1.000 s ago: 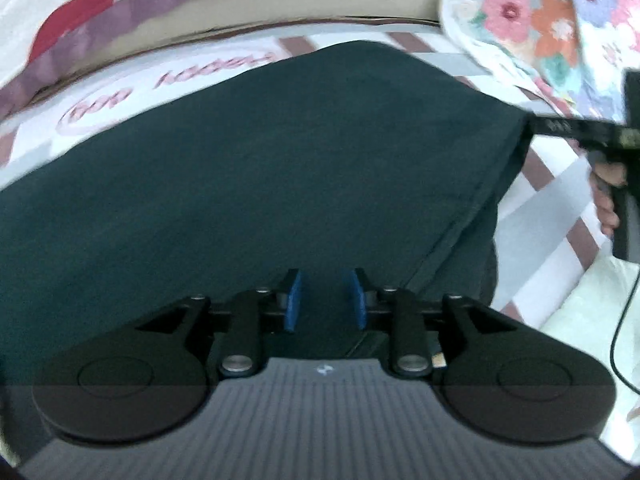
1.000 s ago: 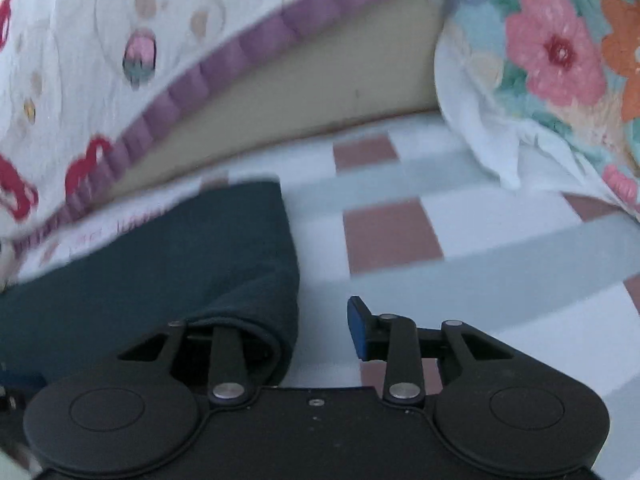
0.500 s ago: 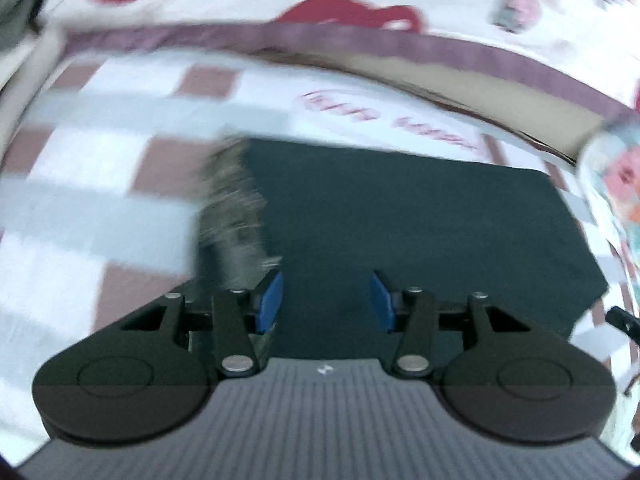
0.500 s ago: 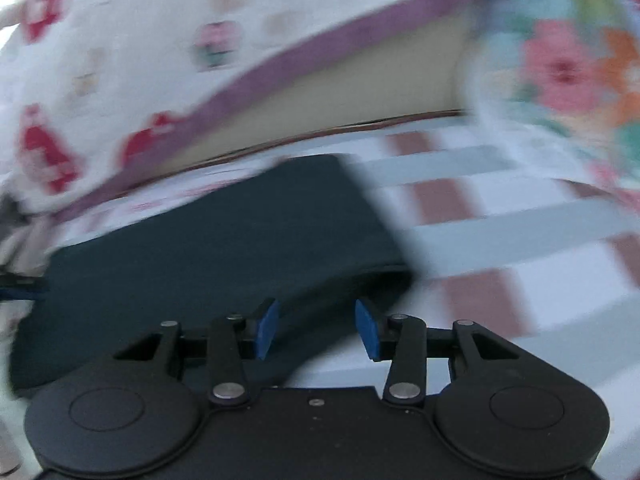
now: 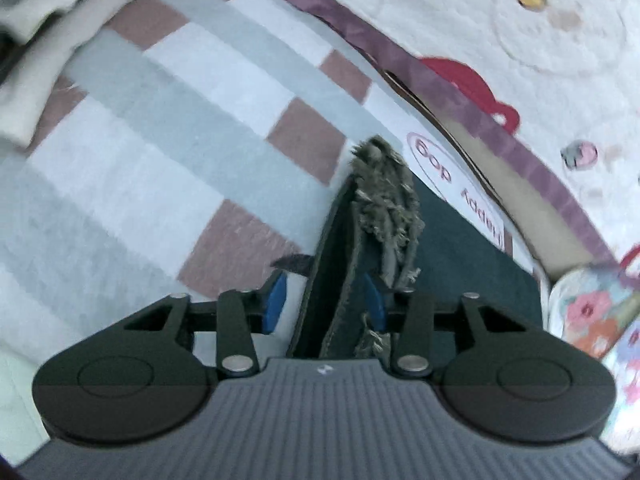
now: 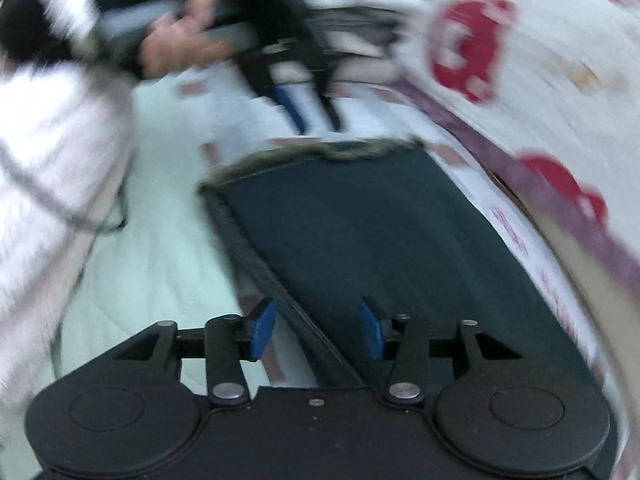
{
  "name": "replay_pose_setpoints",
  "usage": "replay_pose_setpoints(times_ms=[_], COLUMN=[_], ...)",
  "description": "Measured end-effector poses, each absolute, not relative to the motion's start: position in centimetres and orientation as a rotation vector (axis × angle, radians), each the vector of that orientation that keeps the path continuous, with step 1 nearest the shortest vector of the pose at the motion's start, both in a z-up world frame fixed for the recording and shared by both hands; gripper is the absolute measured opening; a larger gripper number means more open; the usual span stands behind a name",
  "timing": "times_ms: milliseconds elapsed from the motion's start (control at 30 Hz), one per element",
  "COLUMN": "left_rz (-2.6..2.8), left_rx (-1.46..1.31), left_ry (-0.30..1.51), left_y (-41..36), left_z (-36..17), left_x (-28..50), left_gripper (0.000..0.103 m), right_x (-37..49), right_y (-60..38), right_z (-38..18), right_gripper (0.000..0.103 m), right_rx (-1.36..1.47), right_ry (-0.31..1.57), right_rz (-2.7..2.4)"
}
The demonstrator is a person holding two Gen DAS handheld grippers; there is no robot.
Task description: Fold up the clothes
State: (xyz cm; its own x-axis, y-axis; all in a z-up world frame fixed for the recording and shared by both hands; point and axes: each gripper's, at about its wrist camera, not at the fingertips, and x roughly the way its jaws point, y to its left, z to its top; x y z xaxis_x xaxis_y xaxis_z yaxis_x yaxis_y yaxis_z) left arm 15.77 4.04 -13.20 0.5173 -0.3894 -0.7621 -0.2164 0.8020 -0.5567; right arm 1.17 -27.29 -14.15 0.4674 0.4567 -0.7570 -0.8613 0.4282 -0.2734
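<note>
Dark teal cloth (image 5: pixel 460 248), thick and fleecy with a frayed, fuzzy hem (image 5: pixel 386 188), lies folded on the checked bedsheet (image 5: pixel 168 128) close to the quilted cover with red shapes (image 5: pixel 520 20). It looks soft and limp, light enough to lift by one edge, with no stiffness to hold a crease by itself; the layers would probably slide on each other if dragged. The stitched border near the hem seems the best place to take hold, since it is firmer than the open field of cloth, and both layers should be caught together.

From its own wrist view, the left gripper (image 5: pixel 324 300) has a raised edge of the cloth standing between its jaws, which are closing; the right-hand blue pad (image 5: pixel 374 300) sits against the fabric while the other pad stands clear of it, so the pinch is not yet made. The right gripper (image 6: pixel 316 330) has its jaws spread and opening, with the cloth's stitched side edge running between them untouched. In that blurred view a hand (image 6: pixel 180 40) in a white fluffy sleeve (image 6: pixel 52 152) carries the left gripper beyond the hem.

A second ago the left gripper looked across a wide flat spread of cloth; now it faces the frayed end. The right gripper then had a rolled edge in its jaws, which it has let go.
</note>
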Motion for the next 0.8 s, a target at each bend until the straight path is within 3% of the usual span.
replay_pose_setpoints(times_ms=[167, 267, 333, 433, 667, 800], left_rz=[-0.119, -0.111, -0.115, -0.140, -0.264, -0.356], left_rx=[-0.645, -0.647, -0.656, -0.688, -0.695, -0.646], left_ry=[1.026, 1.054, 1.050, 1.003, 0.921, 0.929], left_y=[3.7, 3.8, 3.9, 4.3, 3.2, 1.4], left_z=[-13.0, -13.7, -13.7, -13.1, -11.7, -11.4], left_x=[16.4, 16.7, 16.7, 16.5, 16.5, 16.6], left_gripper=[0.036, 0.036, 0.036, 0.038, 0.043, 0.051], right_x=[-1.0, -1.7, -1.3, 0.5, 6.5, 7.5], right_y=[-23.1, -22.6, -22.9, -23.9, -29.6, -31.4], right_z=[-16.9, -18.1, -16.9, -14.3, -10.3, -10.1], right_gripper=[0.060, 0.056, 0.030, 0.014, 0.011, 0.012], right_rx=[-1.074, -1.157, -1.055, -0.794, -0.134, 0.045], right_ry=[0.502, 0.407, 0.419, 0.498, 0.685, 0.714], right_rz=[0.901, 0.803, 0.784, 0.755, 0.713, 0.702])
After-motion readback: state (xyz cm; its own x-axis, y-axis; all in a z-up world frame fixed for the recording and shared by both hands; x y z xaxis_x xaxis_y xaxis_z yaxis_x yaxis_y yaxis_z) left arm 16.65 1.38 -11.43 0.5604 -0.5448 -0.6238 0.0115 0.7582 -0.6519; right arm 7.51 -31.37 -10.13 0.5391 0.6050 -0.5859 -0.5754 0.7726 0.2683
